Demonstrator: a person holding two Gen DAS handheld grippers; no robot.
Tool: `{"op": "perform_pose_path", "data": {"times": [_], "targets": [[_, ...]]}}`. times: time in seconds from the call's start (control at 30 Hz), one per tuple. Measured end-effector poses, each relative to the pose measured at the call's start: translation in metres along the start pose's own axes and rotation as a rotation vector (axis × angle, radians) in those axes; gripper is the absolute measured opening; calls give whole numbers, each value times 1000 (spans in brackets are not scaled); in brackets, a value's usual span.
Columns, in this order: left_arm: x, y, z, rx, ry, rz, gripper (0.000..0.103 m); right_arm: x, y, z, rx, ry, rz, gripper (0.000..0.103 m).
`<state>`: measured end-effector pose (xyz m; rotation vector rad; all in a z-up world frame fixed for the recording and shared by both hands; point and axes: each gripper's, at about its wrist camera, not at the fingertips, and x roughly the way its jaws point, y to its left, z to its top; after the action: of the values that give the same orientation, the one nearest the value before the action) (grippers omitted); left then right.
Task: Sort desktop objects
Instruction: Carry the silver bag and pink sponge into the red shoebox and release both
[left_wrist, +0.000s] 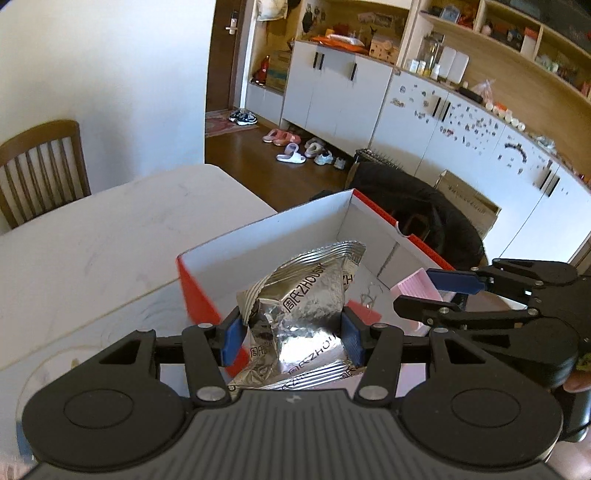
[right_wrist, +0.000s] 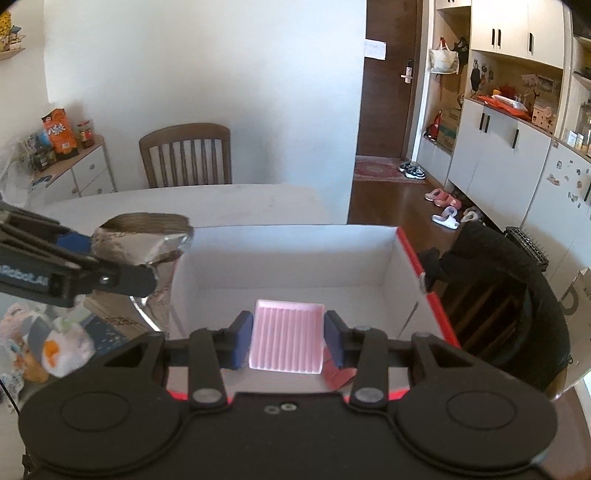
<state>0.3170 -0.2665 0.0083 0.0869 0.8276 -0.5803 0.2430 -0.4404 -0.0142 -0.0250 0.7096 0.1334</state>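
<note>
Box floor (right_wrist: 295, 291) behind pink tray (right_wrist: 286, 338)

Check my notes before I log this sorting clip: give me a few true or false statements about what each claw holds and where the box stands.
1. The left claw grips a silver foil packet. True.
2. The right claw is empty. False: it clamps a pink ribbed block.
3. The box is red outside, white inside. True.
4. The box has a closed lid. False: it is open-topped.
5. A wooden chair stands beyond the table. True.
</note>
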Motion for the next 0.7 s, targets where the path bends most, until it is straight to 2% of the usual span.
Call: {"op": "perform_pose_path", "data": {"times": [0.47,0.7], "targets": [[88,-9,43,25,107,25,53,45,-26,-3,4,72,25,41],[129,-7,52,48,176,60,53,69,-18,-8,-39,144,45,41]]}}
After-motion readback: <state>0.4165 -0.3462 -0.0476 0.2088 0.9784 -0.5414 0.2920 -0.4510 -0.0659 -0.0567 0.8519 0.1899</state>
